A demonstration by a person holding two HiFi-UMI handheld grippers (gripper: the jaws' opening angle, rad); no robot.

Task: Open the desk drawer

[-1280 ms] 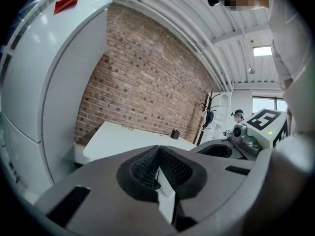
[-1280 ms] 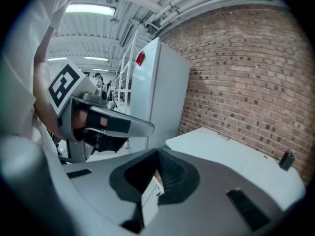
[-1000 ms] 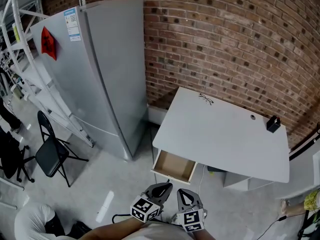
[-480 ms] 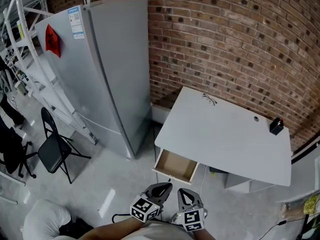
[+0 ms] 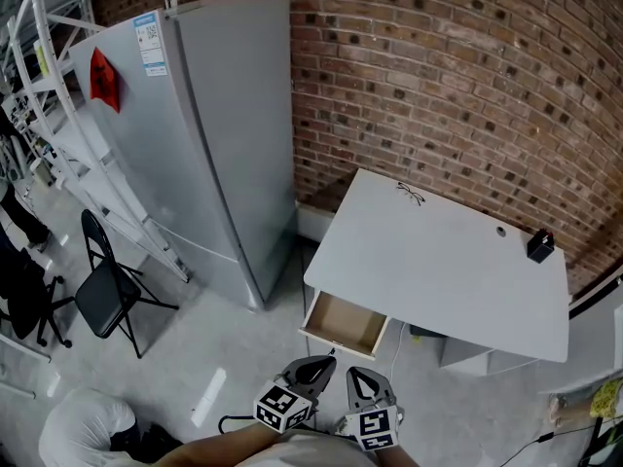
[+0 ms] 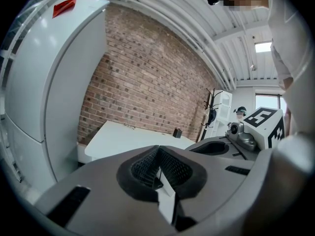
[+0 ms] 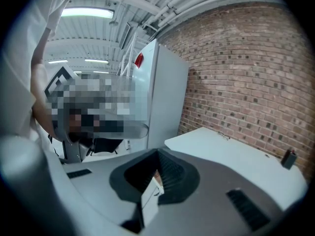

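Observation:
A white desk (image 5: 438, 261) stands against the brick wall. Its drawer (image 5: 343, 324) at the front left corner is pulled out and shows a bare wooden inside. Both grippers hang low, close to my body and well short of the drawer. My left gripper (image 5: 316, 365) is shut with nothing in it, and my right gripper (image 5: 365, 376) beside it is shut and empty too. In the left gripper view the closed jaws (image 6: 158, 149) point towards the desk (image 6: 128, 136). In the right gripper view the shut jaws (image 7: 158, 154) point at the desk (image 7: 236, 151).
A tall grey fridge (image 5: 195, 134) stands left of the desk, with a black folding chair (image 5: 107, 295) and a white rack (image 5: 58, 154) further left. A small black object (image 5: 537, 246) sits on the desk's far right. A cable lies on the concrete floor near my feet.
The head view has shifted slightly, so the scene sits a little further right and lower. Neither the grippers nor the drawer have moved.

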